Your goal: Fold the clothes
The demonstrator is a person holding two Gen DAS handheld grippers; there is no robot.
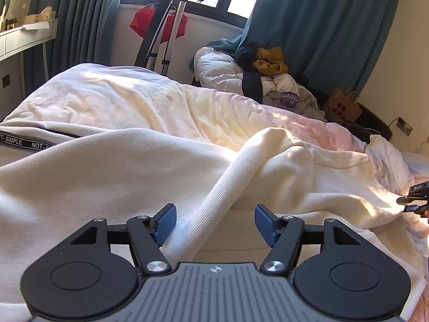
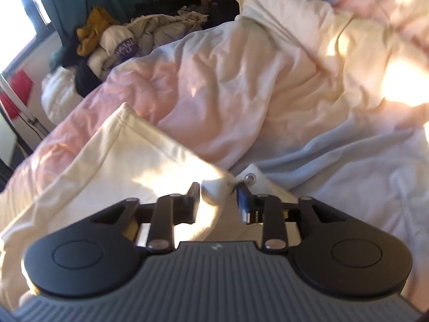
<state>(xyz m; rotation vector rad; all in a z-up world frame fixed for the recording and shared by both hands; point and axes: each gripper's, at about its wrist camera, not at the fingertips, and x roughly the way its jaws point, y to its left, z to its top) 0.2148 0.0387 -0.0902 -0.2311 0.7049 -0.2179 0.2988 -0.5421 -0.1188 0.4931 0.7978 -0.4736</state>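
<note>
A cream-white garment (image 1: pixel 120 166) with a ribbed band (image 1: pixel 225 185) and a black "NOT-SIMPLE" tape lies spread on the bed. My left gripper (image 1: pixel 215 224) is open, its blue pads on either side of the ribbed band and apart from it. In the right wrist view my right gripper (image 2: pixel 218 197) has a bunched corner of the same garment (image 2: pixel 112 161) between its fingers; the jaws stand partly apart with the cloth filling the gap. The right gripper also shows at the far right edge of the left wrist view (image 1: pixel 414 201), at the garment's edge.
A rumpled pink-white duvet (image 2: pixel 241 80) covers the bed. A heap of clothes (image 1: pixel 270 80) lies at the far side by teal curtains (image 1: pixel 321 26). A black-and-silver stand (image 1: pixel 161 35), a red bag (image 1: pixel 142 21) and a brown paper bag (image 1: pixel 343 107) stand beyond.
</note>
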